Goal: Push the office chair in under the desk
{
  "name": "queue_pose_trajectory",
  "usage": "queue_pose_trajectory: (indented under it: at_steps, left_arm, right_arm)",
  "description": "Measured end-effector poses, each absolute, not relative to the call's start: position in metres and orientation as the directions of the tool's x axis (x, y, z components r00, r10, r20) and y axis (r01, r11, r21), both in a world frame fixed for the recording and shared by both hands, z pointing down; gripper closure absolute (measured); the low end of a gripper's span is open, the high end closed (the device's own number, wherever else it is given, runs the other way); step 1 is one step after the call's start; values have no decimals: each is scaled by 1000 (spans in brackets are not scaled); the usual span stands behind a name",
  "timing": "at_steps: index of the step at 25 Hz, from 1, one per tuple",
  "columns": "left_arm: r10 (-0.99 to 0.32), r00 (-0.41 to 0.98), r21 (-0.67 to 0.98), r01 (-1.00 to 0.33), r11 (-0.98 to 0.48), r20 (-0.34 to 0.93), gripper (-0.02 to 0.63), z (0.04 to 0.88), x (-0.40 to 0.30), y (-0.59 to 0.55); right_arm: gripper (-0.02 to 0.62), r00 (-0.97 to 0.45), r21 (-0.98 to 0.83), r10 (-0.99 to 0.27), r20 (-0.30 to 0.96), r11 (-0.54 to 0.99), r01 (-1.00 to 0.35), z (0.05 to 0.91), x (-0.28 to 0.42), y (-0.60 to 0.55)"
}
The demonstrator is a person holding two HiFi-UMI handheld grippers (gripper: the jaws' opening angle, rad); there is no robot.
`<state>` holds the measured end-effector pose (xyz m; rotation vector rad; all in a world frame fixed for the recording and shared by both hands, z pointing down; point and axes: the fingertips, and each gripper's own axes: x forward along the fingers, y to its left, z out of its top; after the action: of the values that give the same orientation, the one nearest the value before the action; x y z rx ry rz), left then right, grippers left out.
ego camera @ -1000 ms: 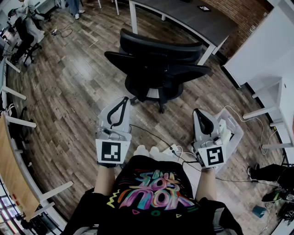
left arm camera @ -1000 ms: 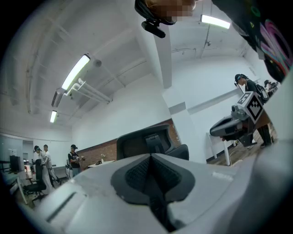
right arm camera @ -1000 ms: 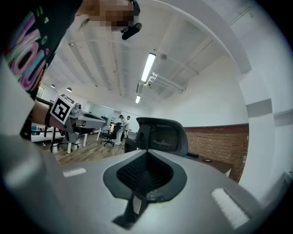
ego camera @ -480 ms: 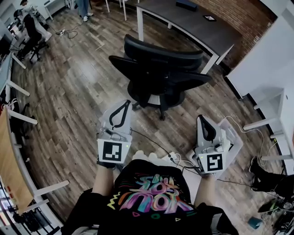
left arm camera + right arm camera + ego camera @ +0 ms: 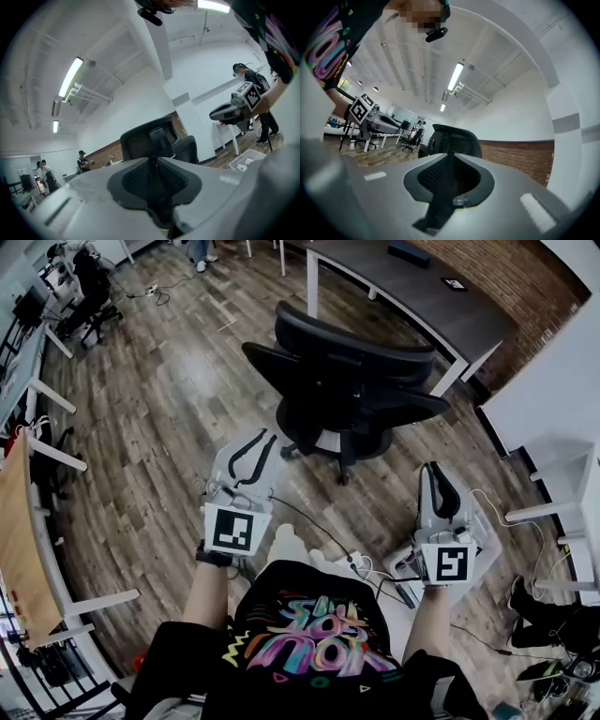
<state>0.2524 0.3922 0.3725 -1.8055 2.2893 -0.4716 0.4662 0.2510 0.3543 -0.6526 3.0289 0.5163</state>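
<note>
Office chair [image 5: 352,381]: black, in the upper middle of the head view, standing on its wheeled base on the wood floor [image 5: 159,437]. In both gripper views its back fills the middle distance [image 5: 154,140] [image 5: 454,137].
Table [image 5: 427,296]: dark top on white legs, running across the upper right of the head view. The chair sits just in front of its near edge, not tucked under it.
Left tongs [image 5: 269,435]: at lower left of centre, pointing up the frame toward the chair and apart from it. Its own view [image 5: 151,158] shows the jaws have just been parting by a hairline, though the tips look all but together. Nothing is between them.
Right tongs [image 5: 434,467]: at lower right, also aimed toward the chair and clear of it. Its own view [image 5: 450,153] shows the same: jaws just easing apart, tips all but meeting, empty.
Marker cubes: one at the back of each pair of tongs, just above the person's wrists.
Plastic bin [image 5: 486,526]: clear, on the floor under the right tongs.
Cables [image 5: 361,563]: white, lying on the floor between the two tongs.
Brick wall [image 5: 511,268]: upper right corner, behind the table.
Shirt [image 5: 319,638]: black with a bright print, at the bottom edge.
Seated person [image 5: 89,282]: far upper left, well apart from the chair.
</note>
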Motion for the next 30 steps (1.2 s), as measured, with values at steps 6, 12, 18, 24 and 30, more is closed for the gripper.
queue_pose_trajectory:
  at_steps: [6,12,18,24,30]
  left_arm:
    - [-970,-229,-431,-885,173,82,519,376,225,364]
    - [-970,-210,-497,-859,124,122,480,389,182,342]
    - [-968,-182,-564,-824,56,171,456,407,147,309]
    - [-961,-180,-621,-783,12,209,402,419,121,282]
    - [-945,-171,-696,-715,-75,278,330,435,100,261]
  right_arm:
    - [489,-916,364,-401,17,856,-368,364,451,211]
    - [444,-910,434,-404,90,839,-329,370,419,186]
    - [390,-893,468,-416,170,832,-298,385,395,159]
    - [360,-880,529,-435,189,800,-282,403,375,135]
    - [356,-860,563,-460,218,780,-274,411,362,117]
